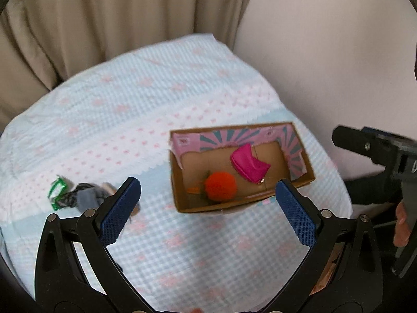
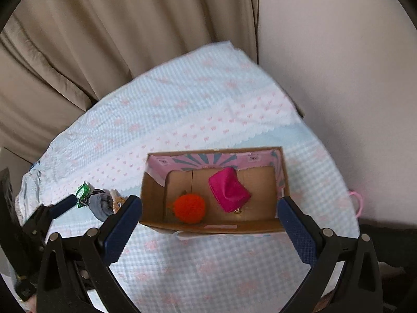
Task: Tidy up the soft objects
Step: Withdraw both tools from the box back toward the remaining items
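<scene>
Your cardboard box [image 2: 211, 225] sits lower centre of the right wrist frame on the blue checked bed cover [image 2: 182, 109], already holding the orange pom-pom [image 2: 189, 208] and pink pouch [image 2: 229, 190]. Left to go, I'd say: the small pile [image 1: 86, 195] of grey cloth and green-wrapped bits at lower left of the left wrist frame, well apart from the box. Both claws gape wide, empty: left claw [image 1: 208, 208], right claw [image 2: 209, 223]. Beige curtain [image 2: 104, 39] behind; nothing blocks the pile.
</scene>
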A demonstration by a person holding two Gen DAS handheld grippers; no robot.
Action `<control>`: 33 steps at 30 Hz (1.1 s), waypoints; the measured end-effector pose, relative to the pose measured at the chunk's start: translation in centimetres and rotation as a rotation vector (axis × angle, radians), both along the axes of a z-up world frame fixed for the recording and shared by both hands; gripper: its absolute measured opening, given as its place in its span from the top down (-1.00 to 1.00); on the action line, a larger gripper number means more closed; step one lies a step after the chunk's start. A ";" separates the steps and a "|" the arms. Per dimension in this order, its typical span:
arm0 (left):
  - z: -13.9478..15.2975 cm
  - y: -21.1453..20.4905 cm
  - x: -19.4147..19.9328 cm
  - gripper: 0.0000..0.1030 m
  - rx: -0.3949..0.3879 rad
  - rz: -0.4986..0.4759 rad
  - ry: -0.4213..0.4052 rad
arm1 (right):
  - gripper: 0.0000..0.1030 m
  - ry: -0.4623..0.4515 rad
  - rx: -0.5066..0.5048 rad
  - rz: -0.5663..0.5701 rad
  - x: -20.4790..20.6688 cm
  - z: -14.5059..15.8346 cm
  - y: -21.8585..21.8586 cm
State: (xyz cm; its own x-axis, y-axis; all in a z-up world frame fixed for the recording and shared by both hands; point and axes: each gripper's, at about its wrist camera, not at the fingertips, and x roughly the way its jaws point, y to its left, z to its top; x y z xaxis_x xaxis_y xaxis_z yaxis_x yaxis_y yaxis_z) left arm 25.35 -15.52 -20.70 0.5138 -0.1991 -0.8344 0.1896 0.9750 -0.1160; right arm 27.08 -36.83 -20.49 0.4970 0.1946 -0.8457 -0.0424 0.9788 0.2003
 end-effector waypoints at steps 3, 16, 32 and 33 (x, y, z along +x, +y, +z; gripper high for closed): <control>2.8 2.5 -2.3 -1.00 -0.026 0.017 -0.051 | -1.00 -0.054 -0.041 -0.022 -2.7 2.1 1.0; 9.2 13.8 -11.9 -0.99 -0.007 0.042 -0.207 | -1.00 -0.244 -0.096 -0.038 -13.9 6.8 8.6; 7.3 27.4 -14.6 -0.99 -0.009 -0.012 -0.257 | -1.00 -0.357 -0.070 -0.034 -19.7 5.1 20.0; 6.8 27.6 -14.3 -0.99 -0.006 -0.017 -0.250 | -1.00 -0.357 -0.073 -0.035 -19.6 4.6 20.9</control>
State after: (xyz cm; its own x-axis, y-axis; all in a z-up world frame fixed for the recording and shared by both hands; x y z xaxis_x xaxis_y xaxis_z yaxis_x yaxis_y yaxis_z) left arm 11.02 12.12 -13.89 0.7008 -0.2137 -0.6805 0.2292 0.9709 -0.0688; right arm 7.43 -15.96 -15.92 0.7684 0.1181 -0.6289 -0.0633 0.9920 0.1089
